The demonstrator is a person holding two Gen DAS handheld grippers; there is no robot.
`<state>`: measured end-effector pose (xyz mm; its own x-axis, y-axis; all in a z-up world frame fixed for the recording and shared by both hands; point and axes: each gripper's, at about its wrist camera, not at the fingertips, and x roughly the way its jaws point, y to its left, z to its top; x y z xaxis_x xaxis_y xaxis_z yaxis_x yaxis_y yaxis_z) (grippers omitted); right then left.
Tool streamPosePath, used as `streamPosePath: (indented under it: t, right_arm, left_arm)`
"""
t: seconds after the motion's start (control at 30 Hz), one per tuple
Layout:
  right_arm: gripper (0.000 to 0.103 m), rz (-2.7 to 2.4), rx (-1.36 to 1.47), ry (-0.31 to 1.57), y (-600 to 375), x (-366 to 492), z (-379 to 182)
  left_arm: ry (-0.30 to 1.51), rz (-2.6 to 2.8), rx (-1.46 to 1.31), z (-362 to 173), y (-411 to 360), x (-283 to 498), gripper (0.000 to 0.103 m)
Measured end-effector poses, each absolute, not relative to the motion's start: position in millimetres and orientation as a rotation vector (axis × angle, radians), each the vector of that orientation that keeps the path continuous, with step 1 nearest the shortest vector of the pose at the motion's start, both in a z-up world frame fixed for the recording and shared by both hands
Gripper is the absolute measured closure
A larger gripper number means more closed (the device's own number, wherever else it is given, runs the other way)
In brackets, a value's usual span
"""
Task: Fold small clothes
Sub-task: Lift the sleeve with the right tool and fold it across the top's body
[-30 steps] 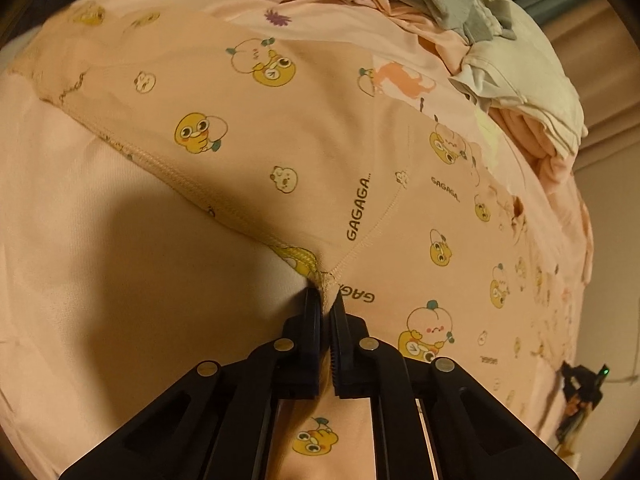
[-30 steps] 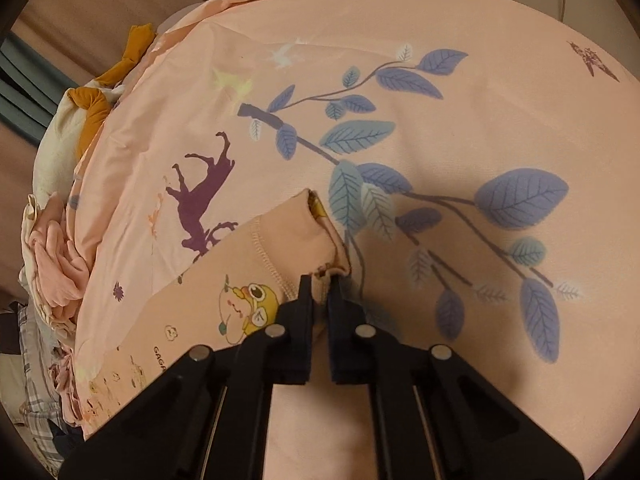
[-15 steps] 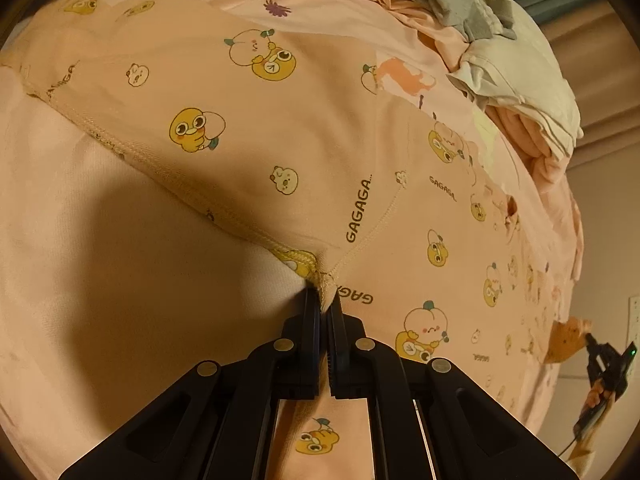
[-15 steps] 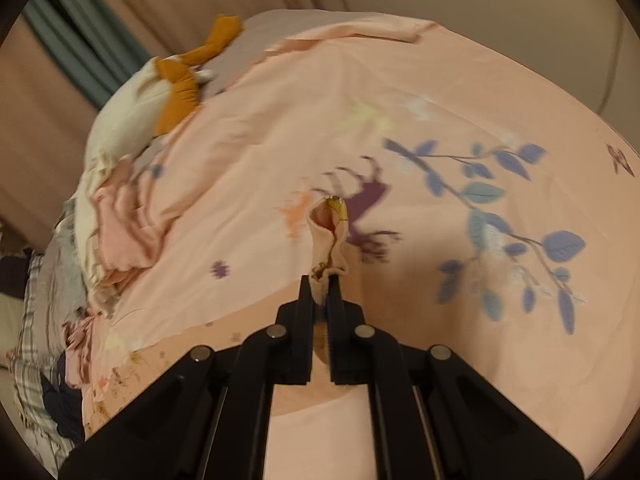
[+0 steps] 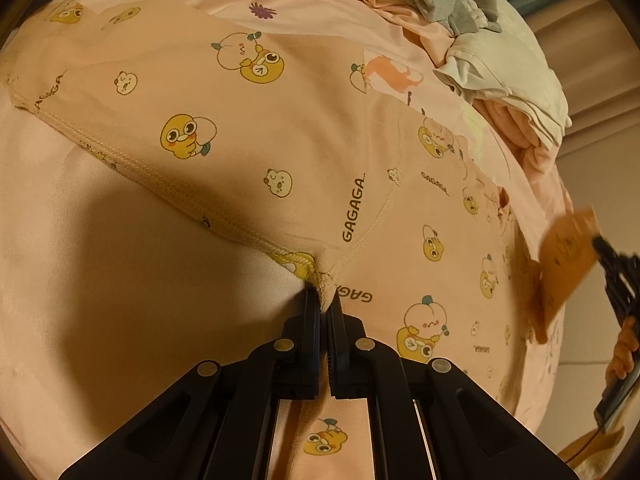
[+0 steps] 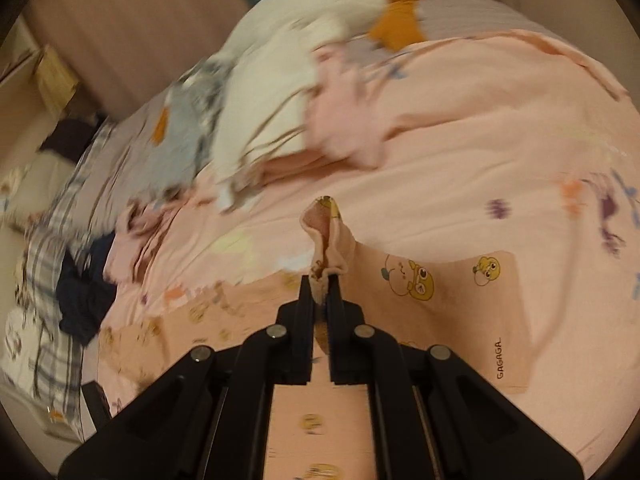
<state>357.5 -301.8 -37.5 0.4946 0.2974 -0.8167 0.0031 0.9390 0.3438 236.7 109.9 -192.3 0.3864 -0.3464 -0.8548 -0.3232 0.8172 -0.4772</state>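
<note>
A small peach garment (image 5: 280, 128) with yellow duck prints and "GAGAGA" lettering lies spread on a pink bedsheet (image 5: 100, 300). My left gripper (image 5: 325, 300) is shut on the garment's hem corner at a seam. My right gripper (image 6: 321, 284) is shut on another corner of the same garment (image 6: 440, 300) and holds it lifted above the bed, the pinched fabric standing up in a fold. The right gripper with its lifted fabric also shows at the right edge of the left wrist view (image 5: 616, 276).
A heap of other clothes lies at the far side of the bed: white pieces (image 6: 272, 92), a grey one (image 6: 180, 140), pink ones (image 6: 352, 120), a mustard item (image 6: 400, 20), dark and plaid fabric (image 6: 72, 280). In the left wrist view the pile (image 5: 500, 60) is at top right.
My right gripper has lifted its garment corner up off the bed and swung toward the left, so its view now looks over the clothes heap. My left gripper stays put, still holding the hem.
</note>
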Motion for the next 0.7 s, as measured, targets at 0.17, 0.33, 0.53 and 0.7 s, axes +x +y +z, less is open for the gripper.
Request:
streamPosePath:
  t: [0.17, 0.33, 0.53, 0.7]
  right_arm:
    - [0.098, 0.298, 0.290, 1.139, -214.1, 354.5, -82.3]
    - [0.097, 0.367, 0.240, 1.216, -151.8, 343.5, -122.6]
    - [0.093, 0.376, 0.176, 1.263, -121.4, 338.9, -141.6]
    - [0.054, 0.435, 0.197, 1.324, -122.9, 337.1, -142.9]
  left_arm:
    - [1.179, -0.009, -0.663, -187.9, 110.8, 233.9, 0.098]
    - [1.136, -0.036, -0.669, -180.2, 111.2, 231.2, 0.100]
    - [1.116, -0.024, -0.561, -160.4, 106.5, 226.1, 0.100]
    - [1.073, -0.032, -0.539, -132.9, 112.1, 220.4, 0.097]
